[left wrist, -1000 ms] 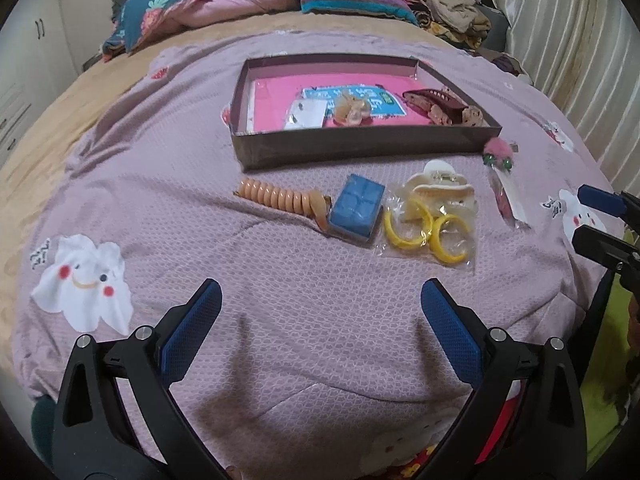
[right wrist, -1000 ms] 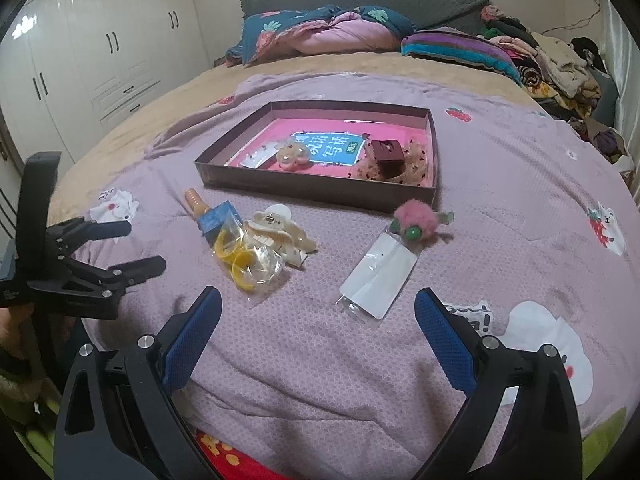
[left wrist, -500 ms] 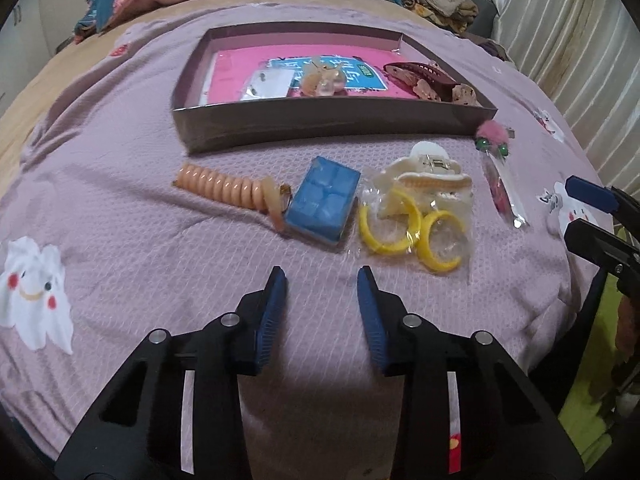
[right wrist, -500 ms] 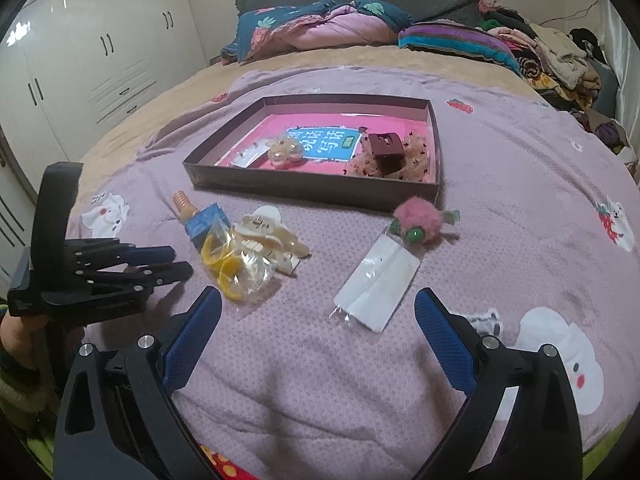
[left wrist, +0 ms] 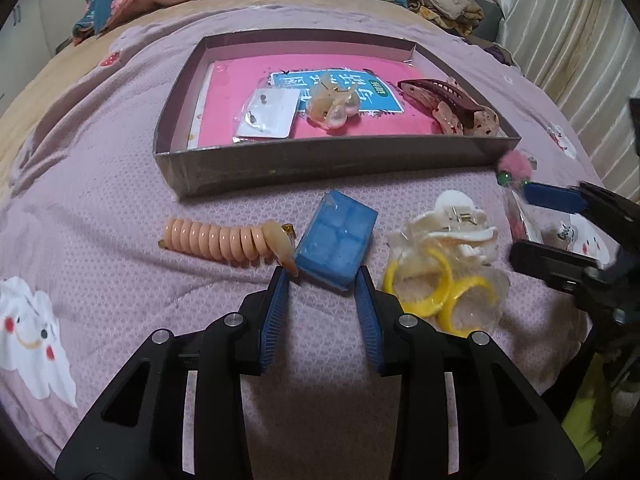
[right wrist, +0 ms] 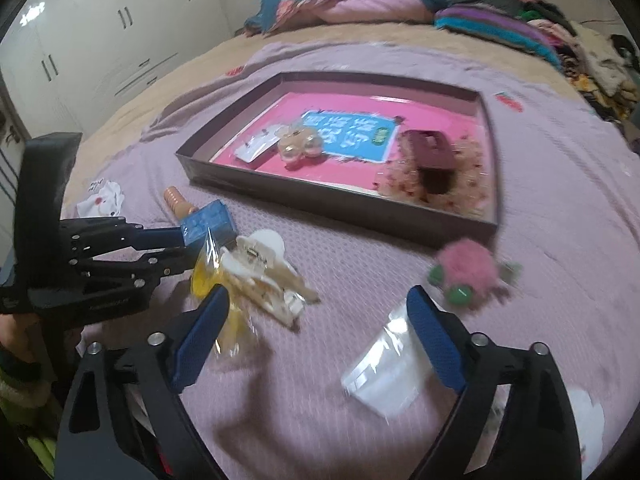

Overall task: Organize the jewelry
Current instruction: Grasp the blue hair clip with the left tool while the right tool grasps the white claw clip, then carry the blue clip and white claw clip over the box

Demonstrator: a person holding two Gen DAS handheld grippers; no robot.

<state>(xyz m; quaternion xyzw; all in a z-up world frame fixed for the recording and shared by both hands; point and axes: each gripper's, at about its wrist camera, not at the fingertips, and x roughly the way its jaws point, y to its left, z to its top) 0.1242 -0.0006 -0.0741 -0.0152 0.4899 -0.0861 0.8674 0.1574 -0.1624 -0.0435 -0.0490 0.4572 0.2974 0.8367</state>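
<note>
The left hand-held gripper (left wrist: 322, 276) sits low in the centre of its own view with its jaws narrowed but not clamped: the blue pads stand on either side of the near corner of a blue box (left wrist: 337, 245), and a gap shows between the pads and the box, so nothing is grasped. Just left of the box lies a peach spiral hair tie (left wrist: 228, 242) on the lilac bedspread (left wrist: 100, 200); just right of it, a cream hair claw (left wrist: 456, 228) rests over a clear packet of yellow hoops (left wrist: 436, 286). Above these, toward the upper middle of the frame, an open brown tray (left wrist: 320, 160) holds a pink card, a small earring card (left wrist: 267, 114), a cluster of pearly beads (left wrist: 334, 104) and a dark red hair claw (left wrist: 436, 94). The right hand-held gripper (right wrist: 320, 320) fills the bottom of its own view, jaws wide and closing; between them lies only bedspread, with a clear plastic sleeve (right wrist: 384, 368) under and beside the right finger and the packet of hoops near the left finger, neither pinched. A pink pompom clip (right wrist: 466, 266) lies at the right of that frame, just beyond the sleeve and near the tray's front corner. The view is somewhat blurred.
</note>
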